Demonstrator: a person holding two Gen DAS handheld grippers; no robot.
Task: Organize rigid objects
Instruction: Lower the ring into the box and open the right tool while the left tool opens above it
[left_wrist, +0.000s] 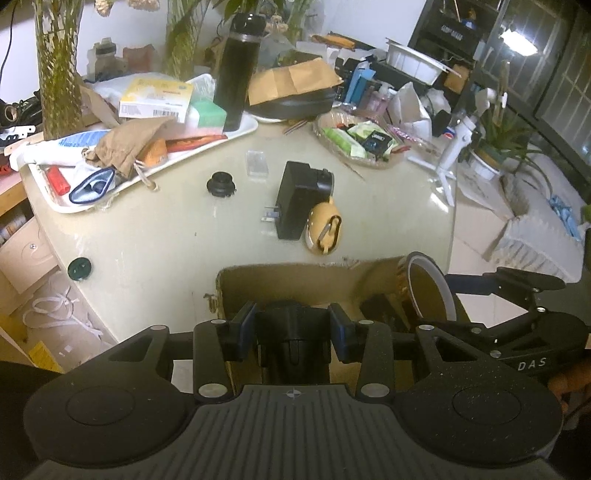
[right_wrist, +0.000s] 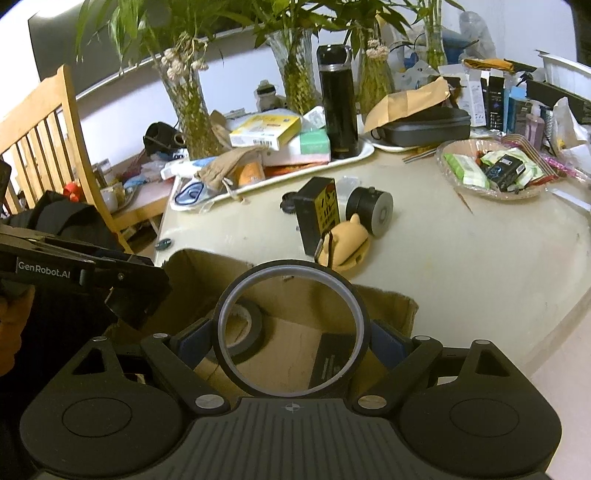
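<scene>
Both grippers tilt downward over the open cardboard box (right_wrist: 391, 306) at the surface's (left_wrist: 155, 229) near edge. The left gripper's (left_wrist: 291, 325) fingers clamp a black plastic part (left_wrist: 291, 339) above the box. The right gripper's (right_wrist: 291, 334) fingers, spread wide, grip a large tape ring (right_wrist: 291, 325) over the box, which holds a black tape roll (right_wrist: 247, 332). Beyond the box lie a black charger (left_wrist: 295, 199) and a tan pouch (left_wrist: 325, 229).

Black tape ring (right_wrist: 291, 332) upright above cardboard box (right_wrist: 388, 306).
</scene>
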